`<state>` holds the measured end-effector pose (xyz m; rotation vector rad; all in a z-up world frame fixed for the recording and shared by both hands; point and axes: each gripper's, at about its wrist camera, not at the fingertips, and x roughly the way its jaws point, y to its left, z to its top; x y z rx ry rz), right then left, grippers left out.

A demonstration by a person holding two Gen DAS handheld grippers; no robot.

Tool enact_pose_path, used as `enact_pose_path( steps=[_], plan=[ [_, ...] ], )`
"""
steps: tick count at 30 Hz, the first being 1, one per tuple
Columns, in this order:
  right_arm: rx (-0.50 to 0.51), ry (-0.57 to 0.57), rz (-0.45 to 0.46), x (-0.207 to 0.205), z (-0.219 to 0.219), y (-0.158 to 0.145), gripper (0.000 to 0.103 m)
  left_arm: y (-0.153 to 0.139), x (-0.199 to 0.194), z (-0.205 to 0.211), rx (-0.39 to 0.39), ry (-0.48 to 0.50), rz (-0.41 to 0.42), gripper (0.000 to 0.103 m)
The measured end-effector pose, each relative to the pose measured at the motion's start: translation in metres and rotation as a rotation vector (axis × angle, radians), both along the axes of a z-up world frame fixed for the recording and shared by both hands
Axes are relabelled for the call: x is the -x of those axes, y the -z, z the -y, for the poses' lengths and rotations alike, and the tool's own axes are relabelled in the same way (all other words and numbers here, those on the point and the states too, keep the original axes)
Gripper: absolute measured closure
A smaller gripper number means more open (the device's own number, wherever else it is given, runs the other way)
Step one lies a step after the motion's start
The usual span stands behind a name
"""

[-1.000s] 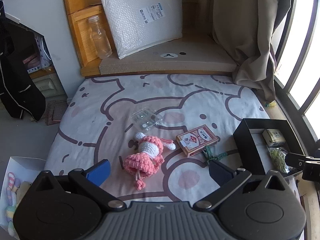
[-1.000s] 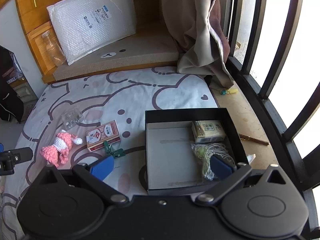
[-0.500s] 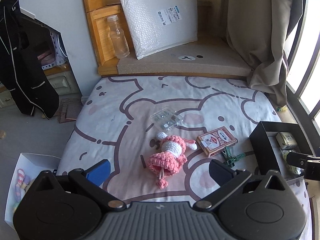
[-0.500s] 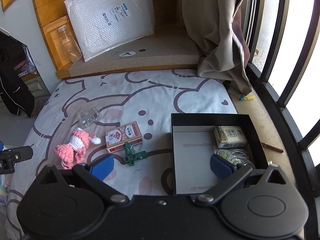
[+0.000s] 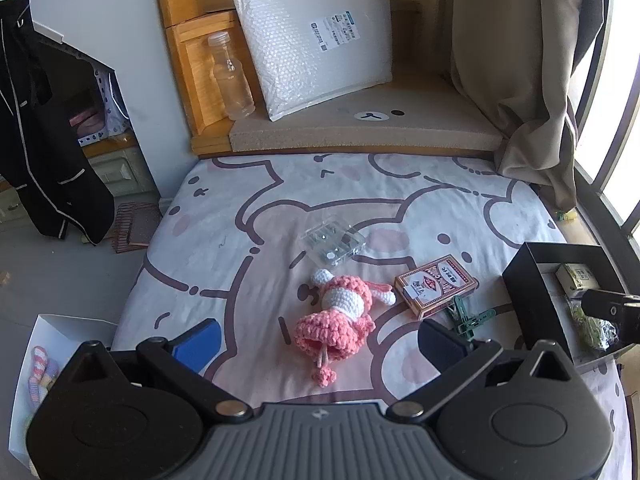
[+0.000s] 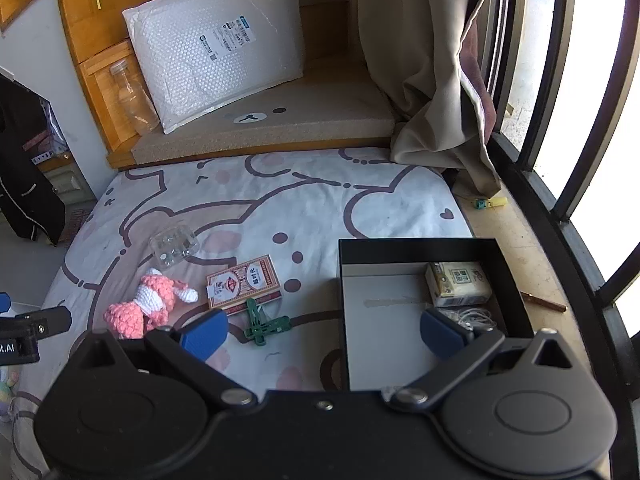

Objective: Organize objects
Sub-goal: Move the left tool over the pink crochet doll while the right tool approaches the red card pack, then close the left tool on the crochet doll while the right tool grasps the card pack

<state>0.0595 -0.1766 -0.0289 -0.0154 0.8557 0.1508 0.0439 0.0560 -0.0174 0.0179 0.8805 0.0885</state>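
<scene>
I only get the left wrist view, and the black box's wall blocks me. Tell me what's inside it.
Observer: In the right wrist view, the black box holds a tissue pack in its far right corner.
Operator: Report anything else in there.
Observer: A coiled white cable lies just in front of the pack. The left half of the box floor is bare.
Operator: Check the right gripper.
Observer: The right gripper has its jaws open and holds nothing.

Left wrist view above doll (image 5: 340,316), right above box (image 6: 416,248), both sharing bedsheet (image 5: 280,208)
</scene>
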Motion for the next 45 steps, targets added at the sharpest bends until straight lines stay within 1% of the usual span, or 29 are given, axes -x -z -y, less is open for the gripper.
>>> enact_pose_path(
  steps=[2,4,8,10,11,14,16,18,22,26,28,30,31,33,39,45],
  plan=[
    [0.025,0.003,0.003,-0.003,-0.002,0.001,0.000,0.001,-0.002,0.002,-0.012,0.003,0.014,0.000],
    [0.039,0.000,0.002,-0.007,-0.004,0.001,0.000,0.004,-0.005,0.005,-0.039,0.026,0.022,0.000],
    [0.043,-0.014,-0.012,-0.018,-0.006,0.001,0.000,0.013,-0.014,0.005,-0.063,0.026,0.005,0.000],
    [0.046,-0.019,0.000,-0.024,-0.007,-0.002,0.000,0.017,-0.019,0.004,-0.068,0.017,0.002,0.000],
    [0.047,-0.029,0.021,-0.025,-0.009,-0.003,0.000,0.019,-0.022,0.003,-0.074,0.016,0.002,0.000],
    [0.076,-0.065,0.061,-0.033,-0.018,-0.004,0.000,0.025,-0.028,0.002,-0.091,0.042,-0.003,0.000],
    [0.104,-0.080,0.058,-0.042,-0.024,-0.002,0.000,0.029,-0.032,0.002,-0.096,0.069,-0.004,0.000],
    [0.106,-0.093,0.045,-0.053,-0.028,0.001,0.000,0.031,-0.035,0.003,-0.107,0.083,0.001,0.000],
    [0.059,-0.135,0.004,-0.078,-0.036,0.006,0.000,0.033,-0.043,0.000,-0.091,0.131,0.003,0.000],
    [0.037,-0.122,-0.012,-0.093,-0.048,0.019,0.000,0.042,-0.056,-0.001,-0.097,0.145,-0.023,0.008],
    [0.029,-0.135,-0.037,-0.099,-0.053,0.029,0.000,0.049,-0.063,-0.002,-0.081,0.155,-0.051,0.011],
    [0.013,-0.160,-0.065,-0.105,-0.058,0.042,0.000,0.057,-0.070,-0.004,-0.069,0.165,-0.081,0.018],
    [0.008,-0.174,-0.078,-0.107,-0.060,0.047,0.000,0.060,-0.073,-0.005,-0.066,0.168,-0.096,0.018],
    [0.008,-0.208,-0.103,-0.113,-0.067,0.056,0.000,0.068,-0.079,-0.008,-0.055,0.172,-0.124,0.022],
    [0.022,-0.301,-0.140,-0.125,-0.085,0.077,0.000,0.086,-0.096,-0.012,-0.009,0.173,-0.193,0.027],
    [0.048,-0.377,-0.188,-0.133,-0.102,0.100,0.000,0.098,-0.107,-0.016,0.018,0.157,-0.228,0.028]
  ],
)
